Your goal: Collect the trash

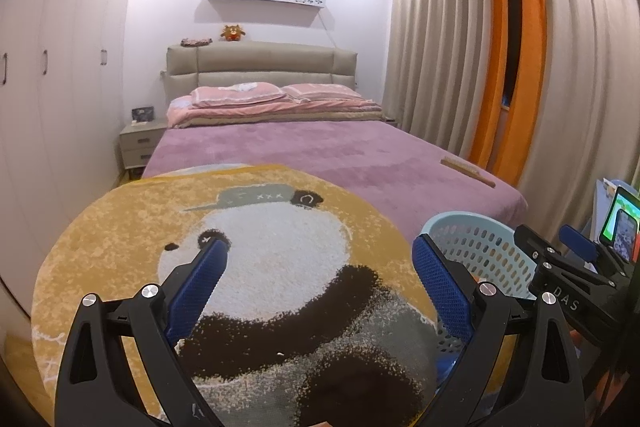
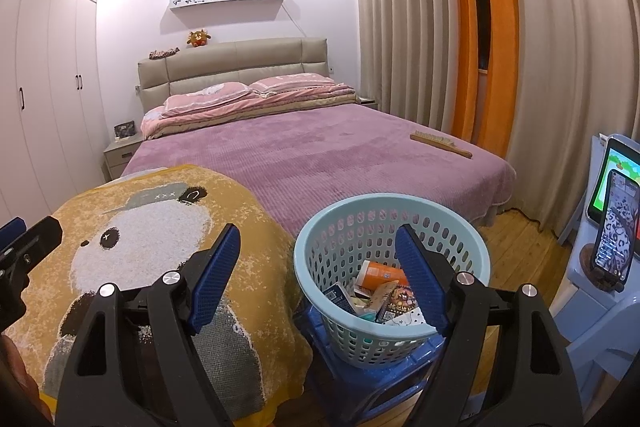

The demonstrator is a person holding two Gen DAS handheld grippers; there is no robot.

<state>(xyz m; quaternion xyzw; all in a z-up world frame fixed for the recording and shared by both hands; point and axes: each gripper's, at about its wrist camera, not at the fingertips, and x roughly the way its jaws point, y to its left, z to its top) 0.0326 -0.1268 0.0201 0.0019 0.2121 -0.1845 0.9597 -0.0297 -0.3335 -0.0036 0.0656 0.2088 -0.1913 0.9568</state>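
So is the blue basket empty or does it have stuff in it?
It has stuff in it: the light blue plastic basket holds an orange bottle and several wrappers.

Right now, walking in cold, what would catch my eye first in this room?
Probably the panda rug, a yellow round one draped over the foot of the purple bed. Next, the pale blue basket beside it, holding trash such as an orange bottle and wrappers. In the foreground, the left gripper and right gripper both stand open and empty, and bright orange curtains glow at the right.
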